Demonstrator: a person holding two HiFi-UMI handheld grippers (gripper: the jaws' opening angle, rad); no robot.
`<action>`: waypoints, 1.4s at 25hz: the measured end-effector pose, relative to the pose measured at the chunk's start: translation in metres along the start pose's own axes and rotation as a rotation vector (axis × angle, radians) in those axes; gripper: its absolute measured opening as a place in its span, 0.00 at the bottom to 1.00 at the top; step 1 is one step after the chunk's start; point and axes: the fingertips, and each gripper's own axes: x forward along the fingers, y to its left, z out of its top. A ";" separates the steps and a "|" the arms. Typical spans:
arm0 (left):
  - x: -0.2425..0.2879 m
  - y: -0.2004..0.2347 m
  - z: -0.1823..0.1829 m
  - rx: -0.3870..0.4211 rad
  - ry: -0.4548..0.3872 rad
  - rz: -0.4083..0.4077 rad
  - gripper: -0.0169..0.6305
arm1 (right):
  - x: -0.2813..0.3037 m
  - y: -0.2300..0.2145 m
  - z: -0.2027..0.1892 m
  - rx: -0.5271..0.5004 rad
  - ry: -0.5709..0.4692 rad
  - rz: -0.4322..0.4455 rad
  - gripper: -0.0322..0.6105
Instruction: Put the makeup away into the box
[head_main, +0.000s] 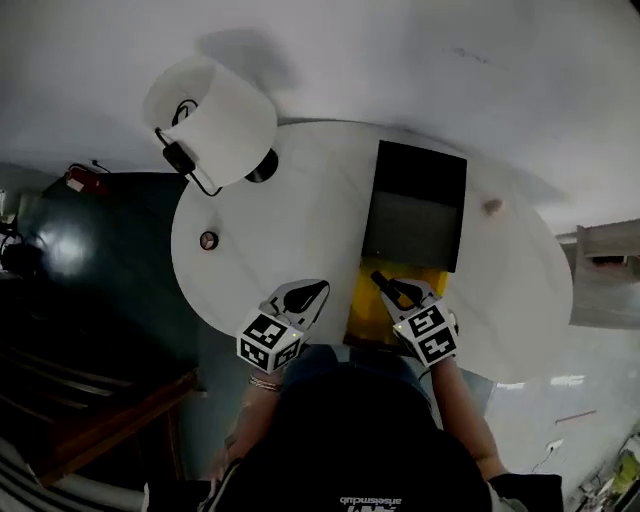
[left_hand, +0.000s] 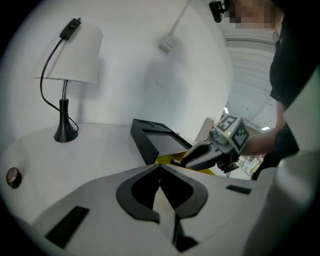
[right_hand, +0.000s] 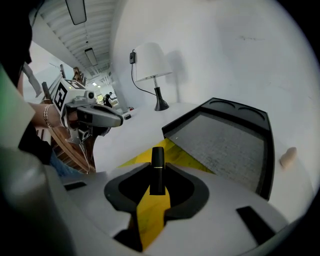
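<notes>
A black lipstick tube (right_hand: 157, 170) stands upright between the jaws of my right gripper (right_hand: 157, 176), which is shut on it. That gripper (head_main: 380, 283) hangs over the near end of the box's yellow inside (head_main: 366, 305) (right_hand: 176, 151). The box's black lid (head_main: 415, 205) (right_hand: 225, 140) (left_hand: 156, 137) lies flipped open behind it. My left gripper (head_main: 318, 290) (left_hand: 160, 169) is just left of the box over the white table, jaws shut and nothing in them. From the left gripper view the right gripper (left_hand: 186, 160) reaches in over the yellow part.
On the round white table (head_main: 300, 215), a lamp (head_main: 212, 120) (left_hand: 75, 55) with a black base stands at the far left. A small round item (head_main: 208, 240) (left_hand: 13, 177) lies near the left edge, a small beige item (head_main: 492, 206) (right_hand: 287, 156) right of the lid.
</notes>
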 end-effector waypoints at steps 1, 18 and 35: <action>0.001 -0.001 -0.001 -0.004 0.001 0.004 0.04 | 0.001 -0.001 -0.001 -0.004 0.007 0.004 0.21; -0.003 -0.008 -0.019 -0.106 -0.011 0.105 0.04 | 0.023 -0.011 -0.021 -0.100 0.129 0.043 0.21; -0.019 -0.009 -0.030 -0.191 -0.057 0.180 0.04 | 0.037 -0.022 -0.016 -0.158 0.136 -0.027 0.21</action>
